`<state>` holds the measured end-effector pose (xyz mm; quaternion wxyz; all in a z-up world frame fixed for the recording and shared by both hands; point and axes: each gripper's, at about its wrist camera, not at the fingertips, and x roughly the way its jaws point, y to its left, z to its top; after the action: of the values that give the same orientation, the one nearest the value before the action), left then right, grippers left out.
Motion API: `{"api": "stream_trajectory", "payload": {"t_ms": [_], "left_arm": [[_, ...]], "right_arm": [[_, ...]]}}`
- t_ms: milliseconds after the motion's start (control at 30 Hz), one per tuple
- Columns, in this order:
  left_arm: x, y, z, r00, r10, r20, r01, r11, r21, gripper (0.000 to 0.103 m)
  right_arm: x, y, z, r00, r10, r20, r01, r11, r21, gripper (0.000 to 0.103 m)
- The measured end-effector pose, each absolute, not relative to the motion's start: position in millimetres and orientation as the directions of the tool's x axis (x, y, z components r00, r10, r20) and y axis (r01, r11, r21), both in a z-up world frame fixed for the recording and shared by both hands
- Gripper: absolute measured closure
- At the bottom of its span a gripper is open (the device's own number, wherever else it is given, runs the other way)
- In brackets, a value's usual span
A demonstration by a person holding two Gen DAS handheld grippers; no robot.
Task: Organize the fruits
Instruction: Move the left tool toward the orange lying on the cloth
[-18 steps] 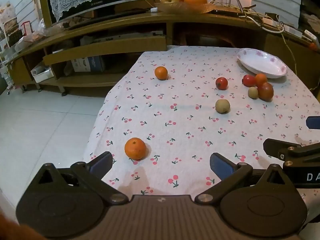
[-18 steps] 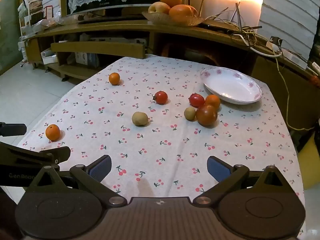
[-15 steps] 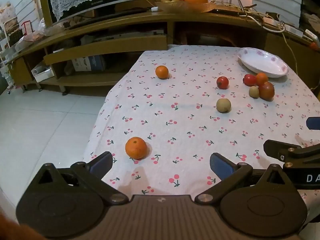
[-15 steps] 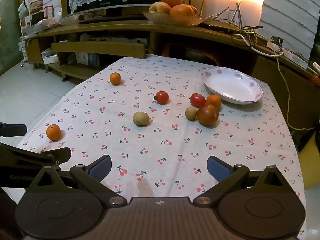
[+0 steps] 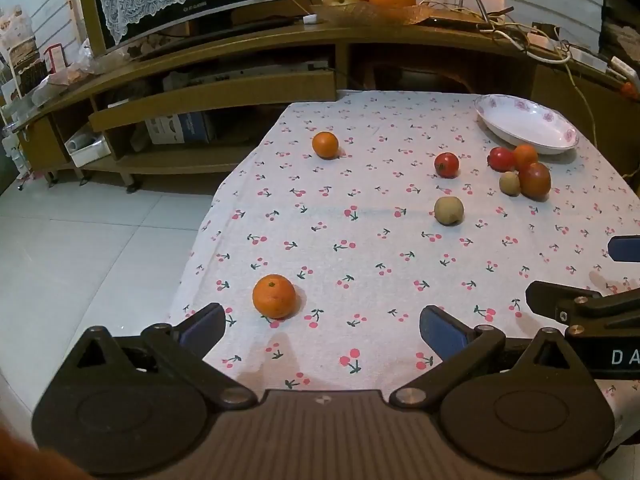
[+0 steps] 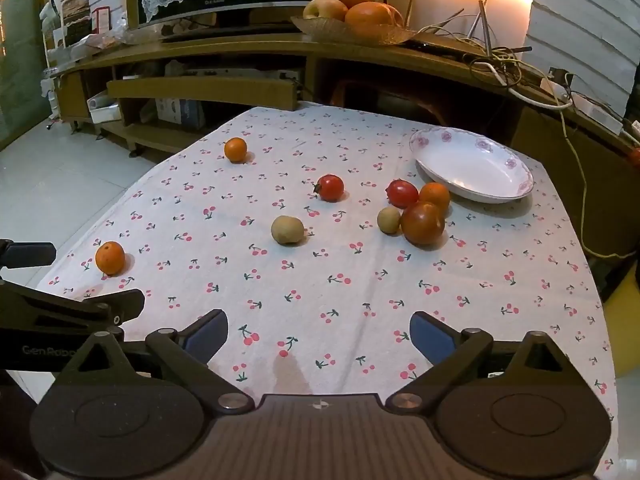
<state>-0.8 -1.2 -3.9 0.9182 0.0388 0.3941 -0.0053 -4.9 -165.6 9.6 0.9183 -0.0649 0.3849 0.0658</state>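
Fruits lie scattered on a cherry-print tablecloth. A near orange sits just ahead of my open, empty left gripper. A far orange, a red tomato and a tan fruit lie mid-table. A cluster of a tomato, an orange, a dark red fruit and a small tan fruit sits beside an empty white plate. My right gripper is open and empty over the near table edge.
A wooden TV cabinet stands behind the table with a basket of fruit and tangled cables on top. White tiled floor lies to the left of the table.
Both grippers have edged slightly forward and the view shifted a little. Both jaws stay open. No fruit has moved.
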Motion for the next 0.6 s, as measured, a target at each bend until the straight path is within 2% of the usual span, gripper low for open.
{"api": "stream_trajectory", "payload": {"t_ms": [600], "left_arm": [[-8.5,-4.5,3.3,0.704,0.032,-0.710,0.044,0.995,0.089,0.000]], "right_arm": [[-9.1,-165.3,13.7,0.702,0.097,-0.706,-0.194,0.979,-0.058,0.011]]}}
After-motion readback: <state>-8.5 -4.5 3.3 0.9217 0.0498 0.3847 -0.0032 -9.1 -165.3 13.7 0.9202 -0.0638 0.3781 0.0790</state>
